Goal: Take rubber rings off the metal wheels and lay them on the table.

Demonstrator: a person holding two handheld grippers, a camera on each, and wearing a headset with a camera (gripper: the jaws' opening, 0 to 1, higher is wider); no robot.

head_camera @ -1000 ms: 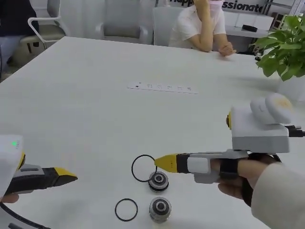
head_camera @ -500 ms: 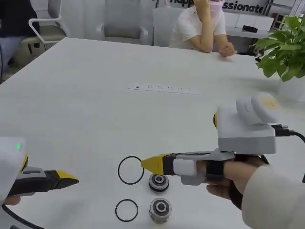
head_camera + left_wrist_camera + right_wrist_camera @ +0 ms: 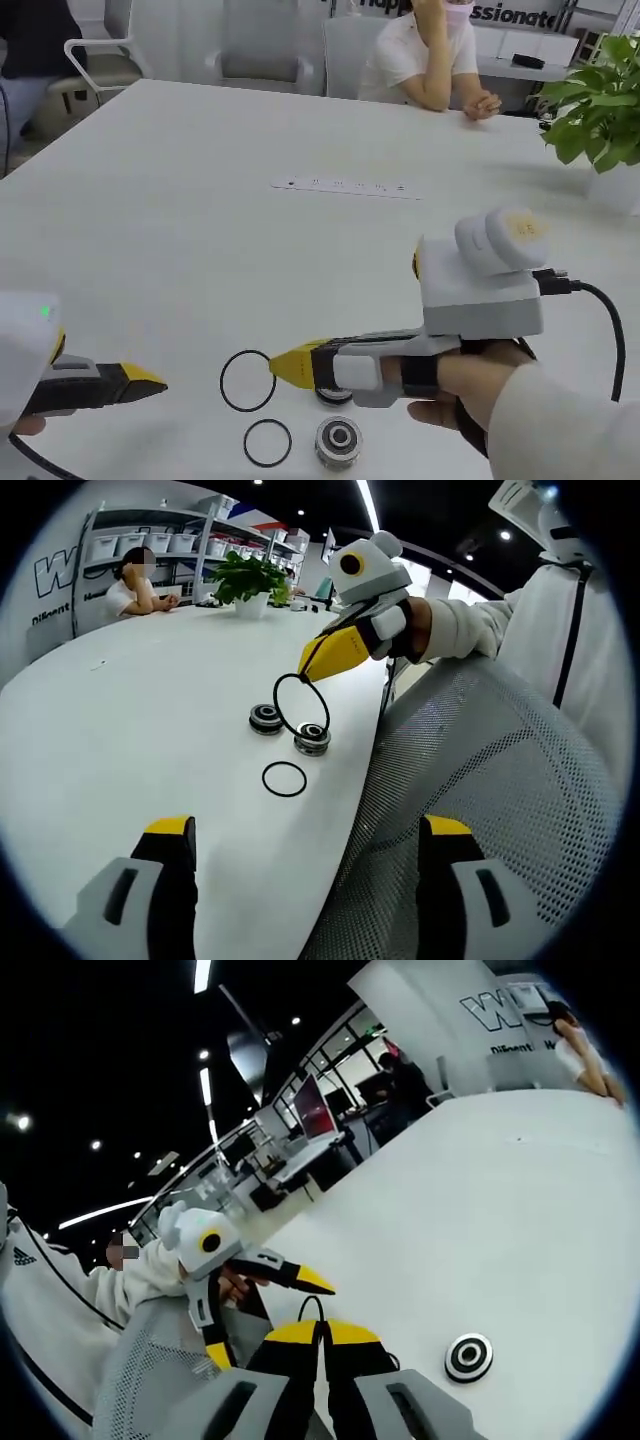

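Observation:
My right gripper (image 3: 272,365) is shut on a thin black rubber ring (image 3: 247,380), which hangs from its yellow tips just left of the wheels. In the left gripper view the ring (image 3: 300,705) dangles above two metal wheels (image 3: 266,718) (image 3: 312,739). One wheel (image 3: 338,437) stands bare near the table's front edge; the other (image 3: 330,397) is half hidden under the right gripper. A second ring (image 3: 268,442) lies flat beside the near wheel. My left gripper (image 3: 308,830) is open and holds nothing, off to the left (image 3: 150,380).
A white power strip (image 3: 346,186) lies mid-table. A potted plant (image 3: 595,100) stands at the far right, and a person (image 3: 420,60) sits at the far edge. A mesh chair back (image 3: 480,780) is close to the left gripper.
The right gripper has moved left and a little nearer to me, carrying the ring away from the wheel. The left gripper has hardly moved.

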